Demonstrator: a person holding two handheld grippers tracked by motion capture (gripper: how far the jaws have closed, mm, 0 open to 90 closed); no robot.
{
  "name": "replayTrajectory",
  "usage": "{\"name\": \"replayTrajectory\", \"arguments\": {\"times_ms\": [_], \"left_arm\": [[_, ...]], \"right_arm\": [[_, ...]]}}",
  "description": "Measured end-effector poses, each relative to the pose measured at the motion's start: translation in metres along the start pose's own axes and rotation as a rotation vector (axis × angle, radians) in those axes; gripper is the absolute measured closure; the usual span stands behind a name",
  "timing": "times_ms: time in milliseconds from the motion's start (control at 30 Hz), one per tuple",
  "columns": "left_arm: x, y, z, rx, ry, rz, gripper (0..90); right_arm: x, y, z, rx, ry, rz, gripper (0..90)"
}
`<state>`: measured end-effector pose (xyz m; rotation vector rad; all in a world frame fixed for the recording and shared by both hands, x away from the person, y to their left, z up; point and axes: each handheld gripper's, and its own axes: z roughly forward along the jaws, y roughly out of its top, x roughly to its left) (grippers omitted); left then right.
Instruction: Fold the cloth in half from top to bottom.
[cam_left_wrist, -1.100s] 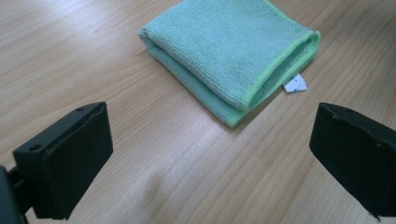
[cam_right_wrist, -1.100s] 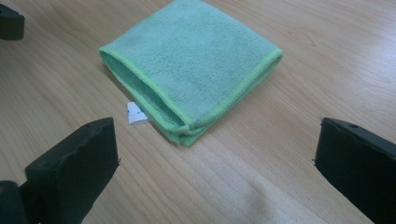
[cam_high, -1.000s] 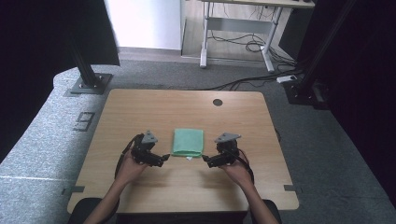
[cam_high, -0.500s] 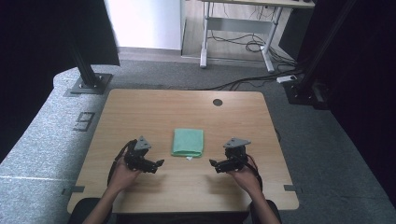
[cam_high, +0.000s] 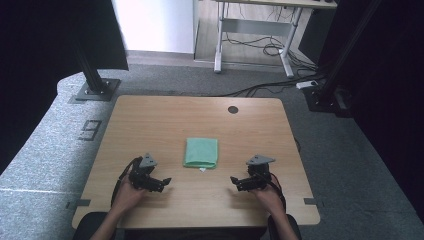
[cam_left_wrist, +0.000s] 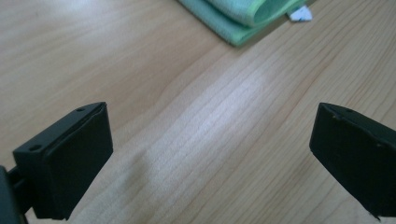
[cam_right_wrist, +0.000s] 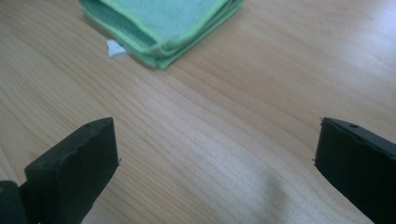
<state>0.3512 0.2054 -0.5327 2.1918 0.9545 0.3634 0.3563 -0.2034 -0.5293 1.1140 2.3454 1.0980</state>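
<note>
Folded green cloth (cam_high: 201, 153) on wood table (cam_high: 150, 120), betw 2 grippers
L gripper (cam_high: 161, 182) & R gripper (cam_high: 239, 182): jaws spread wide, holding nothing, both apart from cloth

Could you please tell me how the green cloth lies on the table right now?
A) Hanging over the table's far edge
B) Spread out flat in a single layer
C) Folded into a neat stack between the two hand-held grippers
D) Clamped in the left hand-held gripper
C: the green cloth lies folded, its stacked layers showing in the right gripper view, apart from the open left hand-held gripper and right hand-held gripper.
</note>
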Motion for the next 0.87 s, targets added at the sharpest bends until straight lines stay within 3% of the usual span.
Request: {"name": "replayTrajectory", "arguments": {"times_ms": [267,467,633,867], "left_arm": [[0.004,-0.009,0.008,0.024,0.003,-0.021,0.0],[0.001,-0.010,0.013,0.061,0.023,0.004,0.0],[0.001,-0.009,0.013,0.062,0.022,-0.001,0.0],[0.001,-0.009,0.014,0.062,0.022,-0.001,0.0]], "right_arm": [[0.001,-0.012,0.011,0.043,0.009,-0.009,0.0],[0.001,-0.019,0.018,0.051,0.005,0.001,0.0],[0.004,-0.019,0.020,0.062,-0.017,-0.024,0.0],[0.004,-0.019,0.020,0.062,-0.020,-0.022,0.0]]}}
